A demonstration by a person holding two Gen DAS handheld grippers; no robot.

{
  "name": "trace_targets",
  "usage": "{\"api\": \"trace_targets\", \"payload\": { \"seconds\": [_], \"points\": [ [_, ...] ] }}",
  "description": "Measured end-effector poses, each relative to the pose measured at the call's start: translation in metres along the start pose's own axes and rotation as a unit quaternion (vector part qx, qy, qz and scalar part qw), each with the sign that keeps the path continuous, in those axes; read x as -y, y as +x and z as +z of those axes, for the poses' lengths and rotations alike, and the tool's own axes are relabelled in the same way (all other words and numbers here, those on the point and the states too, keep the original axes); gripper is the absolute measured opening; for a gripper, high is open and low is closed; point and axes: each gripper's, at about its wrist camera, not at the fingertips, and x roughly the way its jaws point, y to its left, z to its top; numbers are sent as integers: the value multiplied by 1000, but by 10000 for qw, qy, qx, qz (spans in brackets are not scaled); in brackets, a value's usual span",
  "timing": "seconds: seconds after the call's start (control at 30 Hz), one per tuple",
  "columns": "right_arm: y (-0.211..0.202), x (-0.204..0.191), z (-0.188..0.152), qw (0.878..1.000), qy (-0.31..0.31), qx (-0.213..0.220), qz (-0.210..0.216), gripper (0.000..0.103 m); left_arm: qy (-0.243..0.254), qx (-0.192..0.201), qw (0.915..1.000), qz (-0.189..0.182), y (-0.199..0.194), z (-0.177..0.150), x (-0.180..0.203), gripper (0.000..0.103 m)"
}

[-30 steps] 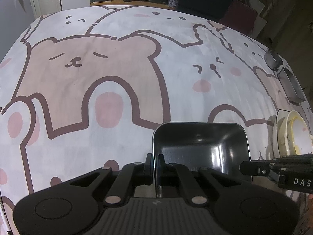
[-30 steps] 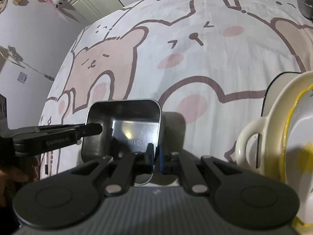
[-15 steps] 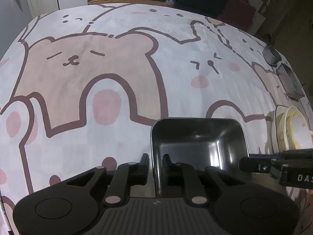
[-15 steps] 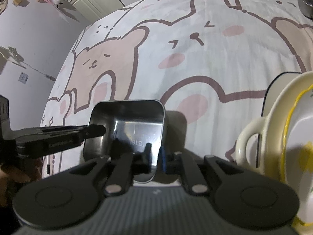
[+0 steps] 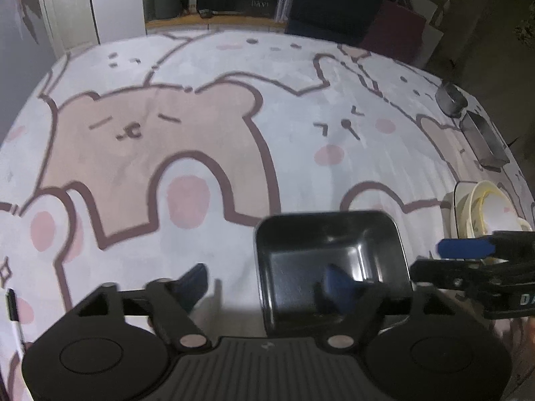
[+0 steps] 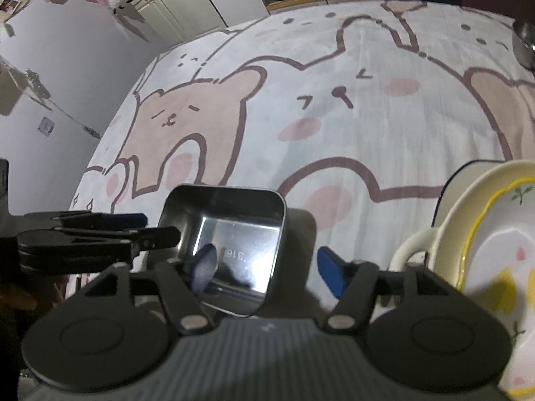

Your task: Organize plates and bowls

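A shiny steel rectangular tray (image 5: pixel 331 260) (image 6: pixel 227 234) sits on the bear-print tablecloth. My left gripper (image 5: pixel 265 284) straddles its near left wall with jaws opening. One blue pad is inside the tray, the other out over the cloth, and neither presses the wall. My right gripper (image 6: pixel 267 270) straddles the right wall the same way, jaws opening and pads clear of the metal. Each gripper shows in the other's view: the right (image 5: pixel 434 257), the left (image 6: pixel 157 229). To the right is a stack (image 5: pixel 485 214) (image 6: pixel 495 250): a cream handled dish and a yellow-rimmed white bowl on a dark-rimmed plate.
A round steel bowl (image 5: pixel 451 100) (image 6: pixel 523 43) and another steel tray (image 5: pixel 485 140) stand near the far right edge. A pen (image 5: pixel 13 314) lies at the near left. A dark chair (image 5: pixel 334 6) stands beyond the table's far edge.
Both grippers were shut on the tray's walls and have spread wide, letting it go. The tray stays on the cloth. The left gripper has risen slightly.
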Motion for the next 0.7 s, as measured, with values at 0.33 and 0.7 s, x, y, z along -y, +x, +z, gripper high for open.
{"api": "trace_targets", "payload": {
  "seconds": [0.33,0.7],
  "points": [
    [-52,0,0,9957,-422,808,-136,103,-6,550,9984,156,-29,15,8,103],
    [-126,72,3,9830,-232,1671,-721,103,386,1073,9935,-74,-34,55,79,103]
  ]
}}
